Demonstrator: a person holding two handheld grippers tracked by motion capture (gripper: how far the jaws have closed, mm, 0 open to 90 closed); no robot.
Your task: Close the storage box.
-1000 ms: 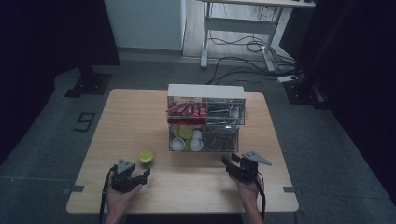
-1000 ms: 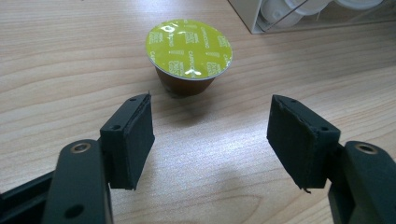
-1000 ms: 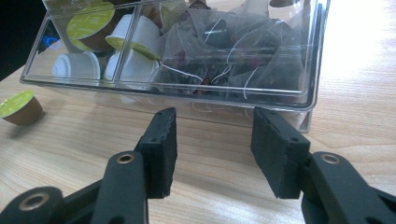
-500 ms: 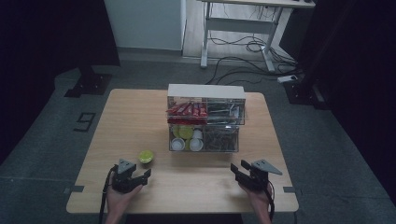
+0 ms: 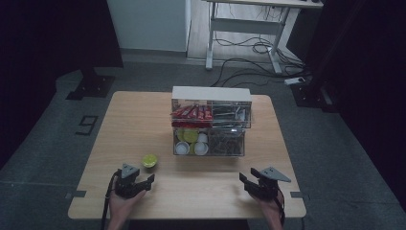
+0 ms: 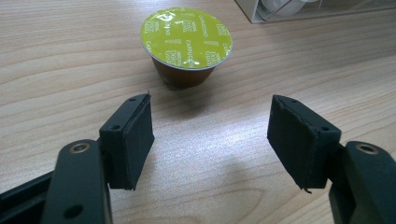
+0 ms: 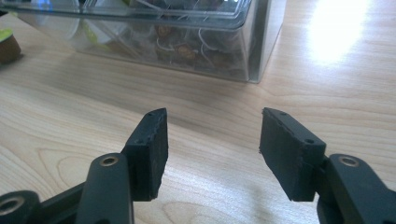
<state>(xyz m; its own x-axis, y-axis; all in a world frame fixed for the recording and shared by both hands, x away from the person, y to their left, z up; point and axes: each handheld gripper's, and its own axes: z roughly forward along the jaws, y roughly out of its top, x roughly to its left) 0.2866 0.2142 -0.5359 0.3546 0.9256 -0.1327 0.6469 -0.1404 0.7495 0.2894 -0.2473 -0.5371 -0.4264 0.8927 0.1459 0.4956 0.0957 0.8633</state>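
Black left claw [image 6: 210,140]: wide open, holds nothing, low over the wooden surface [image 5: 143,120].
Black right claw [image 7: 212,149]: wide open too, holds nothing, near the front right edge.
Green-topped coffee pod [image 6: 186,44]: stands upright on the wood just past the left claw, not touching it.
Clear box [image 5: 210,122]: farther back in the middle, with pods and red packets inside.

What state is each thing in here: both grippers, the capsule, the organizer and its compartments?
Left gripper: open, empty, aimed at the capsule, apart from it.
Right gripper: open, empty, low over the table.
Capsule: upright on the table, foil lid sealed, untouched.
Organizer: standing on the table, two tiers.
Red packets: filling the upper left compartment.
Pods: filling the lower left compartment.
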